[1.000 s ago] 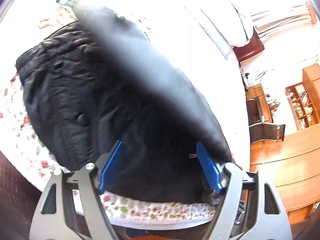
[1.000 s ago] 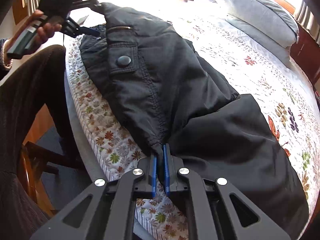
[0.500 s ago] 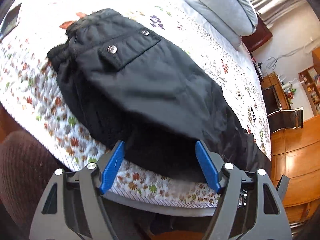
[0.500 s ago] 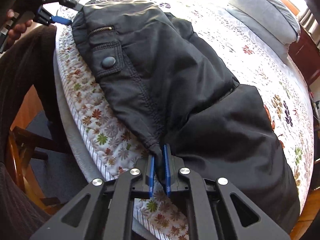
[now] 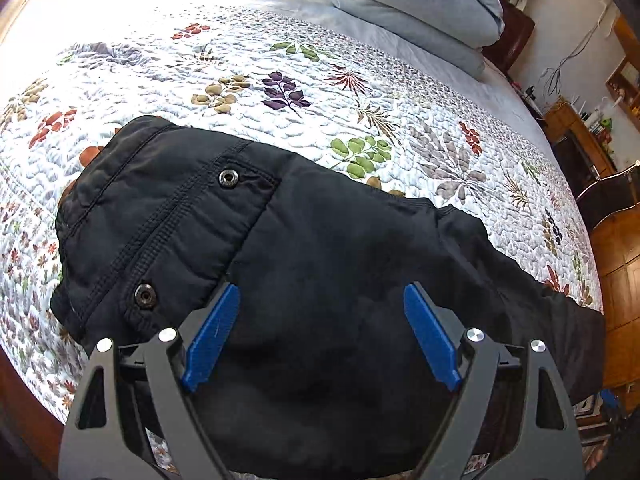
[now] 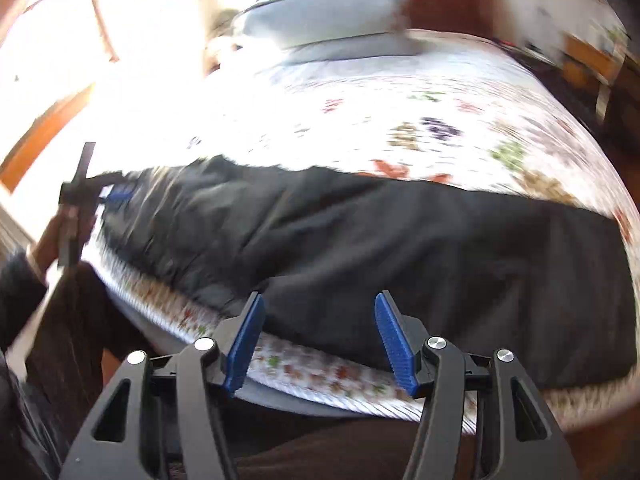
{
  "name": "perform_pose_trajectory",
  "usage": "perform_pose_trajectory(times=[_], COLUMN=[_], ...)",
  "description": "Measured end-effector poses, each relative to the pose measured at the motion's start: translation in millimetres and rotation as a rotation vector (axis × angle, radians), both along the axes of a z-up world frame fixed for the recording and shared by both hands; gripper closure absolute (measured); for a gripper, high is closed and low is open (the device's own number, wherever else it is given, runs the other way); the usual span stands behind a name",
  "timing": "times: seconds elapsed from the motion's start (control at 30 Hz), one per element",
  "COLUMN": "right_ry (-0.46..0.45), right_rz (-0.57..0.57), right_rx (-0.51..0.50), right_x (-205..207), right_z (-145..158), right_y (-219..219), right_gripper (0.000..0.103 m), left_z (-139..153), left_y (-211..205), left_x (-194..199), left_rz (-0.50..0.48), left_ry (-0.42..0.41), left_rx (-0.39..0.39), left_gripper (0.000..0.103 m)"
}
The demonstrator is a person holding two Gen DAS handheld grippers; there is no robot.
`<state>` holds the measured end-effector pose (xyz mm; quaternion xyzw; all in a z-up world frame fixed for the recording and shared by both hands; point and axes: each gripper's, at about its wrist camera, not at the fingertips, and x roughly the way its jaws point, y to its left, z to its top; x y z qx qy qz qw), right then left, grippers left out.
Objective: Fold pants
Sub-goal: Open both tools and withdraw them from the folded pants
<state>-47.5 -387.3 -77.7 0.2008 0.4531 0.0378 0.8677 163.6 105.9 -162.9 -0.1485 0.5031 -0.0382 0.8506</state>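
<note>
Folding is mid-way: black pants (image 5: 328, 264) lie across the near edge of the bed, on the floral quilt (image 5: 280, 80), doubled lengthwise by the look of it, waistband and snap pocket flap (image 5: 192, 216) at the left in the left wrist view, legs trailing off right toward the bed corner. Left gripper (image 5: 320, 336) hovers over the seat area, jaws wide apart and opening, blue pads clear of the cloth, nothing clamped; fabric shows behind the gap but the pads do not press on it. Right gripper (image 6: 318, 340) sits over the near hem of the leg portion, jaws apart and opening, nothing between the pads but the quilt edge and pants seen beyond; right view is motion-blurred so fine contact is hard to read, though it looks released. Left gripper also shows small at far left in the right wrist view, held in a hand (image 6: 52, 236) by the waist end. Blue-grey pillow (image 5: 412, 4) at the head of the bed, well apart from the pants. Judgement: lengthwise fold done and let go, crosswise fold still to come. Next move likely calls for regrasping the leg cuffs or the waistband, pinching both layers together, then carrying that end over the other without dragging the lower layer or sliding the garment off the bed edge.
</note>
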Motion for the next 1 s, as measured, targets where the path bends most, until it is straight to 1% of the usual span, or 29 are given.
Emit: perform_pose_trajectory(times=[0.07,0.13,0.2,0.27,0.3,0.37,0.4,0.43,0.5,0.53,0.57,0.6,0.7,0.73,0.8,0.9,0.93,1.0], right_ry=[0.044,0.071,0.057,0.03,0.021,0.007,-0.004,-0.024,-0.049,-0.042,-0.032,-0.033,-0.068,-0.059,-0.011,0.053,0.061,0.045], right_rz=[-0.271,-0.458,-0.568,-0.64,-0.667,-0.689,-0.691,-0.684,-0.676,-0.671,-0.662,-0.656,-0.662,-0.676,-0.705,-0.729,-0.734,-0.736], right_rx=[0.073,0.165,0.272,0.363,0.393,0.423,0.429,0.436,0.42,0.392,0.363,0.344,0.315,0.308,0.313,0.26,0.253,0.267], right_x=[-31.9,-63.0,-85.3,-98.0,-101.2,-100.1,-96.3,-92.6,-83.6,-77.7,-71.8,-66.7,-57.3,-55.7,-55.6,-67.2,-74.9,-81.5], right_z=[-16.5,-38.3,-56.6,-70.3,-75.6,-84.5,-86.9,-88.1,-86.4,-86.2,-85.5,-84.6,-74.7,-73.8,-77.9,-83.9,-87.2,-90.0], right_y=[-61.7,-109.0,-139.7,-158.5,-166.9,-175.7,-177.6,-179.3,-190.0,-192.5,-192.7,-193.0,-197.3,-198.4,-199.3,-193.4,-193.5,-194.1], right_gripper=[0.044,0.044,0.044,0.044,0.044,0.045,0.048,0.061,0.071,0.081,0.088,0.092,0.096,0.096,0.096,0.097,0.096,0.096], left_z=[-7.1,-14.4,-20.6,-21.5,-21.1,-20.2,-20.0,-19.6,-18.3,-17.3,-16.7,-16.2,-16.3,-16.7,-17.8,-17.0,-17.0,-16.9], left_y=[4.2,2.9,-3.1,-9.8,-12.2,-14.4,-14.8,-15.4,-16.6,-16.5,-16.1,-15.4,-12.8,-13.2,-16.5,-21.2,-21.7,-20.5], left_x=[-6.9,-15.5,-18.0,-22.9,-25.1,-30.3,-32.3,-34.4,-39.1,-41.4,-43.6,-45.5,-52.9,-55.1,-57.8,-61.4,-61.7,-61.5], left_rz=[0.003,-0.001,-0.014,-0.035,-0.037,-0.026,-0.02,-0.015,-0.013,-0.012,-0.012,-0.011,0.02,0.025,0.02,0.008,0.007,0.009], left_ry=[0.012,0.028,0.029,0.029,0.031,0.033,0.036,0.041,0.051,0.054,0.057,0.062,0.081,0.085,0.093,0.081,0.08,0.078], left_rx=[0.016,0.041,0.077,0.125,0.135,0.128,0.121,0.115,0.108,0.106,0.104,0.101,0.062,0.043,0.023,0.018,0.014,-0.002], left_gripper=[0.019,0.019,0.018,0.017,0.017,0.017,0.016,0.015,0.015,0.015,0.015,0.014,0.014,0.014,0.014,0.014,0.014,0.014])
